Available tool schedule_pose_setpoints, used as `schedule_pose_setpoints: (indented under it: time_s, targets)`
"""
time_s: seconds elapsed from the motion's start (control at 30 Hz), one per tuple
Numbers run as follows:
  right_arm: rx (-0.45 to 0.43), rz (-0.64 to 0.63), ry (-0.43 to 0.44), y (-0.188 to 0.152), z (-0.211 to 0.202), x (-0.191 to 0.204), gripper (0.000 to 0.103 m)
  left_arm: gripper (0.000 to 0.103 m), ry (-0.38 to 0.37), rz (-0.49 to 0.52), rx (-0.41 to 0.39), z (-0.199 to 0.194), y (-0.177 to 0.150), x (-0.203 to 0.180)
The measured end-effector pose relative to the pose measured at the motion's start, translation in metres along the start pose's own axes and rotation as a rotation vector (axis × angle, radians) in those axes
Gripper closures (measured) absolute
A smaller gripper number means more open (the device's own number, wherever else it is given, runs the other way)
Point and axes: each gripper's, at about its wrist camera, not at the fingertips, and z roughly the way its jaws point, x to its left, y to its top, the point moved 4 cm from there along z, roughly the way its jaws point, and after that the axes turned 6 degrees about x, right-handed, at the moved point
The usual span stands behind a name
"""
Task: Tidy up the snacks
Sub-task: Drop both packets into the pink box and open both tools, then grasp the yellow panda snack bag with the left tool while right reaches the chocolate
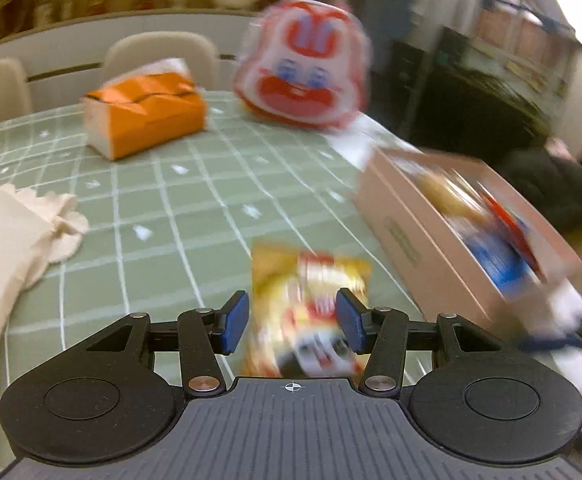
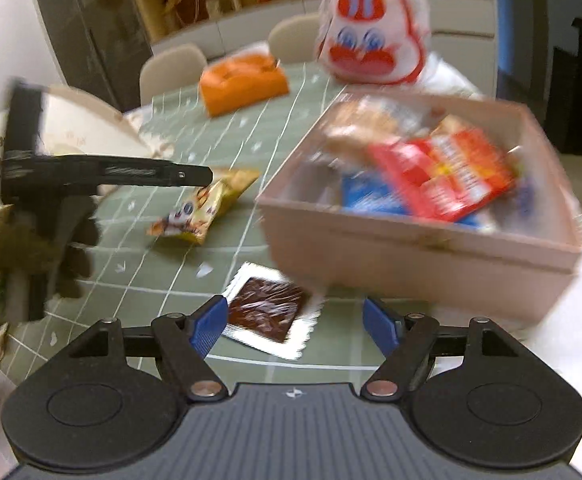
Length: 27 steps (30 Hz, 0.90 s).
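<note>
right now my left gripper (image 1: pixel 292 317) points down over the yellow snack bag (image 1: pixel 309 312), which lies flat on the green checked tablecloth (image 1: pixel 163 216). its blue pads (image 1: pixel 235 320) stand a fair way apart, one on each side of the bag as i look along them, and neither presses on it, so that gripper holds nothing. whether the pads are down at the bag's level i cannot tell; the picture is blurred.

my right gripper (image 2: pixel 295 325) is spread wide too, and empty. between its pads, further off on the cloth, lies a brown square snack in a clear wrapper with a silvery edge (image 2: pixel 269 310). the wrapper sits just beside the near corner of the pink box (image 2: pixel 411 248); whether they touch i cannot tell.

the pink box stands on the table's right side and already holds several snacks: a red packet (image 2: pixel 447 174) on top, something blue (image 2: pixel 371 196) under it, and a pale brown packet (image 2: pixel 355 128) toward the back. in the right wrist view, the yellow bag lies to the left of the box, apart from it, with the tip of my left gripper (image 2: pixel 195 176) just over its far end.

farther back on the cloth sits an orange tissue pack (image 1: pixel 147 114), and beside it a big white and red bag with a cartoon face (image 1: pixel 305 66). beige chairs (image 1: pixel 159 54) stand behind the table. a cream cloth bag with a frilled edge (image 1: pixel 39 220) lies at the left edge.
</note>
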Motion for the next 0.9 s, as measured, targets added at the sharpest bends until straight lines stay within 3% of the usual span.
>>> schedule_pose_setpoints:
  time_s: [0.1,0.2,0.23,0.3,0.37,0.47,0.57,0.63,0.7,0.8,0.9]
  targets:
    - [0.013,0.018,-0.063,0.004,0.022,0.017,0.028,0.049,-0.036,0.079,0.036,-0.016,-0.021,-0.015]
    - [-0.004,-0.055,-0.159,0.004,0.035,0.036,0.035,0.049,-0.074,0.112,0.04,-0.029,-0.041,-0.026]
    - [-0.01,-0.07,-0.166,0.002,0.034,0.039,0.041,0.049,-0.08,0.108,0.037,-0.033,-0.044,-0.026]
    - [-0.009,-0.097,-0.141,-0.005,0.028,0.044,0.042,0.049,-0.081,0.075,0.019,-0.043,-0.047,-0.023]
    - [-0.006,-0.12,-0.108,-0.018,0.015,0.044,0.042,0.049,-0.067,0.024,-0.015,-0.05,-0.041,-0.014]
    - [-0.009,-0.179,-0.113,-0.044,-0.007,0.037,0.042,0.049,-0.067,-0.15,-0.055,-0.055,-0.026,0.012]
    - [-0.034,-0.243,-0.165,-0.067,-0.028,0.028,0.038,0.05,-0.071,-0.364,-0.029,-0.039,-0.018,0.043]
    - [-0.052,-0.264,-0.222,-0.074,-0.037,0.021,0.028,0.05,-0.067,-0.436,-0.006,-0.023,-0.013,0.052]
    - [-0.069,-0.246,-0.217,-0.076,-0.042,0.014,0.028,0.05,-0.075,-0.465,0.01,-0.012,-0.008,0.052]
    - [-0.085,-0.177,-0.169,-0.077,-0.041,0.002,0.027,0.05,-0.074,-0.43,0.014,0.001,0.006,0.04]
    - [-0.096,-0.141,-0.146,-0.08,-0.038,-0.003,0.025,0.049,-0.07,-0.288,0.038,0.014,0.019,0.012]
